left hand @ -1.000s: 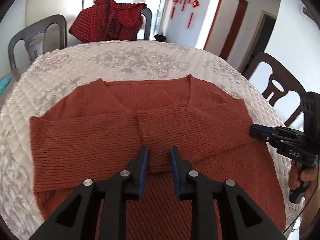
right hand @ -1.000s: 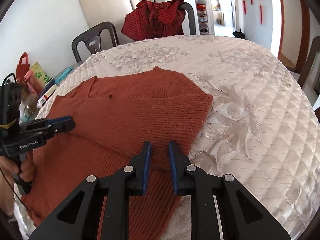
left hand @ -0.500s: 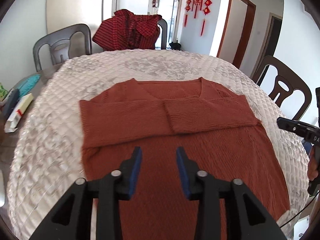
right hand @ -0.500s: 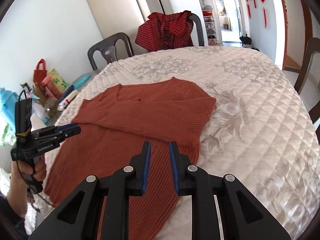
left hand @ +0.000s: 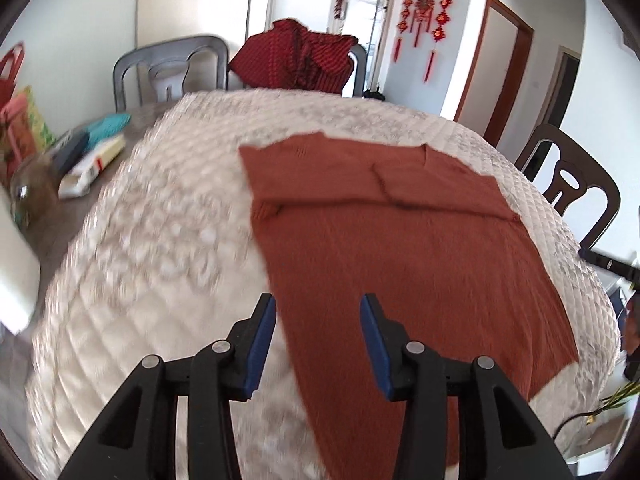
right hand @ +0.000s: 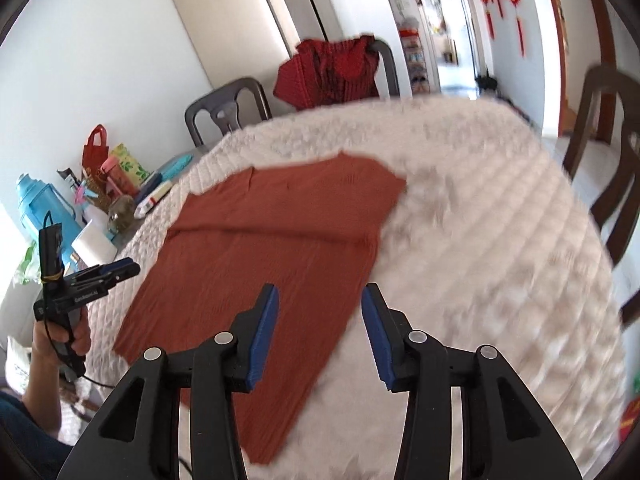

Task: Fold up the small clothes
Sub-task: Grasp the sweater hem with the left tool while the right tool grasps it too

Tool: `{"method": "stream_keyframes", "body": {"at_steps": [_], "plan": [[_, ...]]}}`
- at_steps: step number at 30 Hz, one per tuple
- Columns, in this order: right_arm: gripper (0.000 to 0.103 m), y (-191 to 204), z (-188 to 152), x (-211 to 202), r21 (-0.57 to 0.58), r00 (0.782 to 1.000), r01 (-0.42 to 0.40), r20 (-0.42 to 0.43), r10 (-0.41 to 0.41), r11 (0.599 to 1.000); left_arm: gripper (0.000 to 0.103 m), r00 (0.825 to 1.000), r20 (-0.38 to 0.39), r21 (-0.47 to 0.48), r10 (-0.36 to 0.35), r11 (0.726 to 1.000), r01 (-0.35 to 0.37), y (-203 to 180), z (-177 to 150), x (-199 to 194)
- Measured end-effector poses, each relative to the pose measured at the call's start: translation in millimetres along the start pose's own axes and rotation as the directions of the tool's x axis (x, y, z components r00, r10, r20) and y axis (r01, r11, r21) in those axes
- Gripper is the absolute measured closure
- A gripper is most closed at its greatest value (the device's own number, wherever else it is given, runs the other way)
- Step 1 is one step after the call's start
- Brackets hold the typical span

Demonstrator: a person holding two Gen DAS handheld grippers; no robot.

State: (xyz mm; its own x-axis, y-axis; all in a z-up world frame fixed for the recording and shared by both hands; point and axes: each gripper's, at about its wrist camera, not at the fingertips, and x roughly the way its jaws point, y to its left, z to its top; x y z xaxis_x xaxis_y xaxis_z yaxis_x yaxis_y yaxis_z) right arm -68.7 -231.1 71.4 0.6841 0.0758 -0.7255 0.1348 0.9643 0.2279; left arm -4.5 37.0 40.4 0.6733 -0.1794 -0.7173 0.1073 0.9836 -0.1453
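The rust-orange ribbed knit sweater [left hand: 400, 248] lies flat on the cream quilted cover [left hand: 160, 240] of the round table, both sleeves folded across its chest; my left gripper [left hand: 318, 340] hangs above its near left edge, fingers wide apart and holding nothing; my right gripper [right hand: 320, 332] hangs over the near right edge, fingers equally spread and empty; a red checked garment [left hand: 296, 60] drapes a far chair [left hand: 358, 68].

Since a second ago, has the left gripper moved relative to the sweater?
Yes. The left gripper has pulled back toward the near hem of the rust sweater and opened wider; it previously sat over the folded sleeves.
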Motion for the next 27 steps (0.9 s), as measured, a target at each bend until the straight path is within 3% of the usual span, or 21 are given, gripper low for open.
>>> {"method": "stream_keyframes", "body": {"at_steps": [6, 11, 21, 22, 24, 25, 26, 27], "plan": [[0.059, 0.0, -41.9, 24.4, 0.101, 0.991, -0.076, -0.099, 0.086, 0.992, 0.056, 0.996, -0.056, -0.090, -0.066, 0.994, 0.061, 6.1, -30.5, 0.8], [0.059, 1.7, -52.5, 18.4, 0.147, 0.988, -0.120, -0.080, 0.133, 0.982, 0.054, 0.992, -0.060, -0.130, -0.113, 0.986, 0.104, 0.0, -42.4, -8.3], [0.059, 17.4, -67.1, 20.6, 0.152, 0.976, -0.191, -0.079, 0.204, 0.970, 0.054, 0.996, -0.020, -0.150, -0.092, 0.985, 0.088, -13.3, -52.2, -11.5], [0.059, 18.5, -66.1, 21.7, 0.150, 0.976, -0.191, -0.075, 0.204, 0.970, 0.056, 0.996, -0.016, -0.151, -0.090, 0.985, 0.087, -13.4, -51.5, -10.8], [0.068, 17.0, -64.6, 25.5, 0.164, 0.976, -0.191, -0.072, 0.205, 0.968, 0.081, 0.996, -0.020, -0.154, -0.091, 0.984, 0.087, -11.9, -50.3, -8.2], [0.085, 15.3, -65.0, 28.7, 0.176, 0.975, -0.192, -0.079, 0.208, 0.966, 0.084, 0.995, -0.024, -0.162, -0.094, 0.983, 0.089, -9.9, -49.9, -6.8], [0.093, 13.1, -65.8, 32.6, 0.192, 0.974, -0.191, -0.087, 0.210, 0.963, 0.089, 0.995, -0.024, -0.169, -0.100, 0.981, 0.095, -8.2, -49.8, -6.7], [0.093, 13.2, -66.5, 32.1, 0.193, 0.973, -0.198, -0.078, 0.217, 0.961, 0.092, 0.993, -0.025, -0.180, -0.115, 0.978, 0.108, -4.8, -48.9, -7.1]]}}
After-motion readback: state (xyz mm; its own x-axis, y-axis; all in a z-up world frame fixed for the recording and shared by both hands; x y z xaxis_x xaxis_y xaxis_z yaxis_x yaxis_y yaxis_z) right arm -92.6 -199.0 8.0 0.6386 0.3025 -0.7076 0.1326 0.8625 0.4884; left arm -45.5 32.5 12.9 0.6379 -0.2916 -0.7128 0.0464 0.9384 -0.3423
